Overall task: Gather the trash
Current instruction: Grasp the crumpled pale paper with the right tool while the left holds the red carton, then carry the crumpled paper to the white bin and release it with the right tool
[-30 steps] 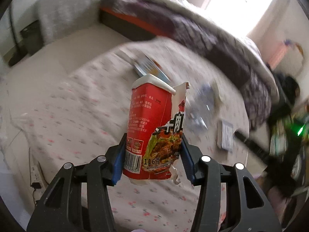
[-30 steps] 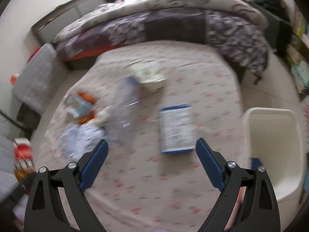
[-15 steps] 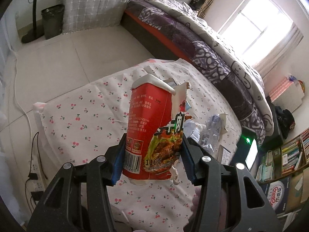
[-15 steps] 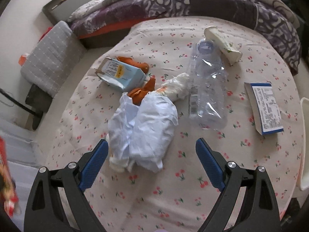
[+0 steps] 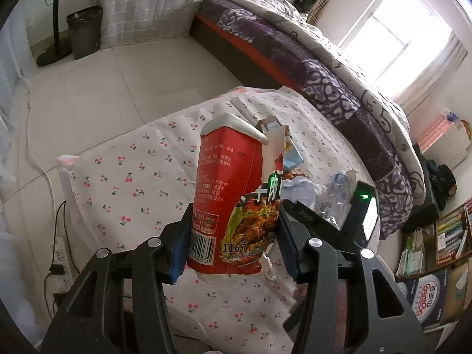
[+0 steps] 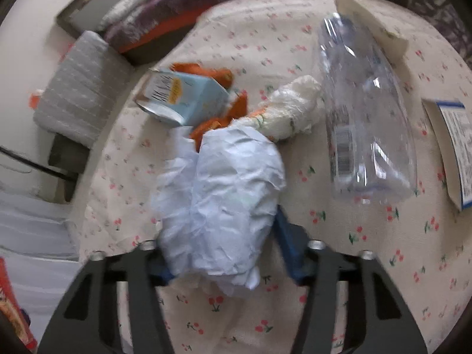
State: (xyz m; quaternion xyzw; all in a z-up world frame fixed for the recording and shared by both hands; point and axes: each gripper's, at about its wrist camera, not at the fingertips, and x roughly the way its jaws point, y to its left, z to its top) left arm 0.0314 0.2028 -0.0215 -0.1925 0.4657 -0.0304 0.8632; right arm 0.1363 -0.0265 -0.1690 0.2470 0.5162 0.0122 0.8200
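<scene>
Crumpled paper (image 6: 224, 194) sits mid-table, the right hand-held gripper (image 6: 227, 253) just closing around it; the left (image 5: 233, 244) clamps a red packet (image 5: 233, 200).

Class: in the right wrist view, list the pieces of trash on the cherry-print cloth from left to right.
Light blue carton → crumpled white paper → clear plastic bottle → flat blue-edged box.

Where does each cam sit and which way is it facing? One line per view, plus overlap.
Left wrist: behind the left gripper, angled down over the table edge toward the bed; fingers clamp a red noodle packet.
Right wrist: behind the right gripper, tilted down at the table; its jaws have just been closing around crumpled white paper.
Shared: cherry-print cloth, clear bottle, blue carton.
</scene>
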